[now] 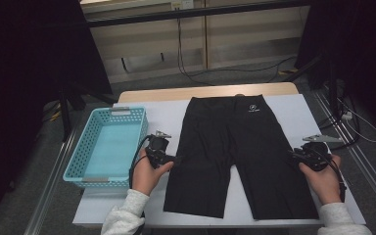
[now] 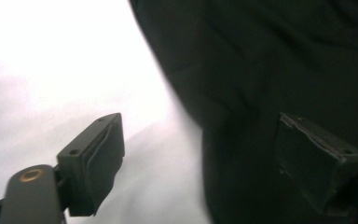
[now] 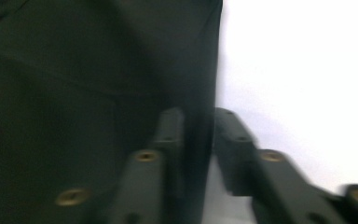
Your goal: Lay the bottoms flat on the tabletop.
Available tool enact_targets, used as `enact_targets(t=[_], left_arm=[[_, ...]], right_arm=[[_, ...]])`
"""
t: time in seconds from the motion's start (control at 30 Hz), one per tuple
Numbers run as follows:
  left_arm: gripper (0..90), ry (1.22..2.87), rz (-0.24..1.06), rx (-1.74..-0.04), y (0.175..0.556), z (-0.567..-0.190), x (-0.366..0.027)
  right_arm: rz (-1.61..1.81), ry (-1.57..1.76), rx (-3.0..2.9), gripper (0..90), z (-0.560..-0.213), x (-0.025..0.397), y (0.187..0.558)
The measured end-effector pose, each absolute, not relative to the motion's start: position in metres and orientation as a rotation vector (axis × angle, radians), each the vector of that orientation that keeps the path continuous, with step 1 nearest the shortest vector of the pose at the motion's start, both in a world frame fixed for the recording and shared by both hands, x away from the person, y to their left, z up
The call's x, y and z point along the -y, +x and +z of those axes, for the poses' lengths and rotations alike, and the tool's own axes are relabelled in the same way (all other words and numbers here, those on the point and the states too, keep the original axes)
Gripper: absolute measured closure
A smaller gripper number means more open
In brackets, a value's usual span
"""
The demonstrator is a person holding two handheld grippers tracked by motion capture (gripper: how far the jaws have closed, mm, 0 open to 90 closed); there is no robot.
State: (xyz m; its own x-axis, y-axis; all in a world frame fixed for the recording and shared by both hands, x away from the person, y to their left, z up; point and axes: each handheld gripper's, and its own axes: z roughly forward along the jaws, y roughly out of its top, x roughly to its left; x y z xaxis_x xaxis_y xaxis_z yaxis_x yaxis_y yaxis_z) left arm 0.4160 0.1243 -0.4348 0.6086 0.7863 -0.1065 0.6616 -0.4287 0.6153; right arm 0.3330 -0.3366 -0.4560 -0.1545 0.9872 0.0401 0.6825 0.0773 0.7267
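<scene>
Lying flat on the white desk (image 1: 293, 105) is a pair of black shorts (image 1: 240, 147), with the waist at the far side and the two legs pointing toward the person. The left gripper (image 1: 174, 159) is at the outer edge of the left leg. In the left gripper view its fingers (image 2: 93, 163) are wide apart, one over the white desk and the other over the black cloth, so the edge of the shorts runs between them. They hold nothing. The right gripper (image 1: 293, 155) is at the outer edge of the right leg. In the right gripper view its fingers (image 3: 170, 130) are close together, with the edge of the shorts pinched between them. A light blue basket (image 1: 90, 147) sits on the desk just beside the left gripper, apart from the shorts.
</scene>
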Motion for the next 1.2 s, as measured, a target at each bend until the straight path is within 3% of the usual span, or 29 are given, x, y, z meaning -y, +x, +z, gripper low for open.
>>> enact_targets(t=[0.17, 0.37, 0.47, 0.73, 0.87, 1.07, 1.2], left_arm=[[18.5, 2.236, 0.301, -1.152, 0.416, -0.438, -0.126], [31.6, 2.258, 0.306, -1.168, 0.415, -0.443, -0.126], [48.9, 2.246, 0.272, -1.187, 0.413, -0.440, -0.128], [72.1, 2.222, 0.217, -1.237, 0.409, -0.439, -0.127], [88.0, 2.219, 0.097, -1.261, 0.408, -0.438, -0.127], [86.6, 2.211, 0.131, -1.268, 0.403, -0.430, -0.133], [62.9, 2.201, 0.169, -1.246, 0.400, -0.431, -0.134]], right_arm=[[0.886, 1.619, -1.864, 50.5, -0.450, 0.331, 0.327], [0.925, 1.581, -1.872, 39.7, -0.445, 0.325, 0.319], [0.933, 1.573, -1.880, 38.9, -0.444, 0.321, 0.318], [0.955, 1.543, -1.910, 37.3, -0.442, 0.310, 0.319], [0.967, 1.539, -1.918, 35.9, -0.443, 0.308, 0.319], [0.985, 1.538, -1.918, 35.4, -0.442, 0.311, 0.318], [0.995, 1.542, -1.914, 34.8, -0.442, 0.312, 0.317]])
